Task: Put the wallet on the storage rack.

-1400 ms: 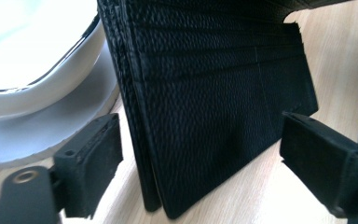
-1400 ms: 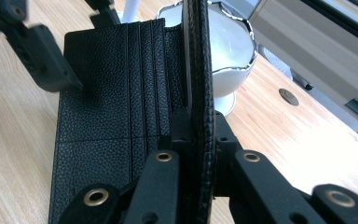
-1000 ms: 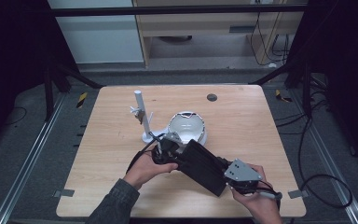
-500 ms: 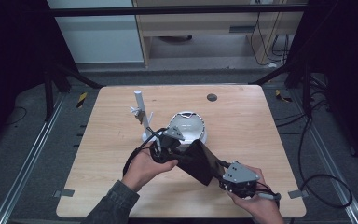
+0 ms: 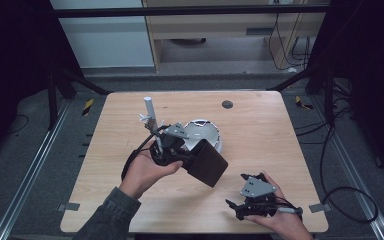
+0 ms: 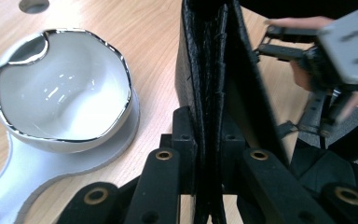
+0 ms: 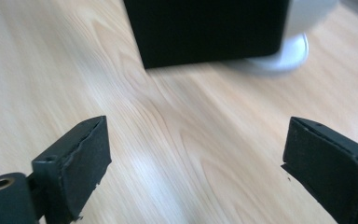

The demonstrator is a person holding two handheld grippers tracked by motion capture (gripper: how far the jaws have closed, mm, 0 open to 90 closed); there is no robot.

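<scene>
The left claw [image 5: 182, 156] is clamped on the edge of a black wallet [image 5: 207, 163], holding it off the table [image 5: 260, 130] just in front of a white bowl [image 5: 206, 131]. The right claw [image 5: 237, 206], jaws just spread wide with nothing between them, sits near the table's front edge, apparently clear of the wallet.

The bench [image 5: 260, 130] is a pale wooden top with rounded corners, standing on a grey floor [image 5: 30, 135]. A white stand [image 5: 150, 117] with an upright post stands left of the bench's middle. Just to the right of the stand sits a white bowl [image 5: 207, 131] with a shiny rim, on a flat white base [image 6: 74, 161]. Beyond the bowl, toward the far edge, a small dark round disc [image 5: 227, 104] lies on the wood, well apart from the stand.
</scene>
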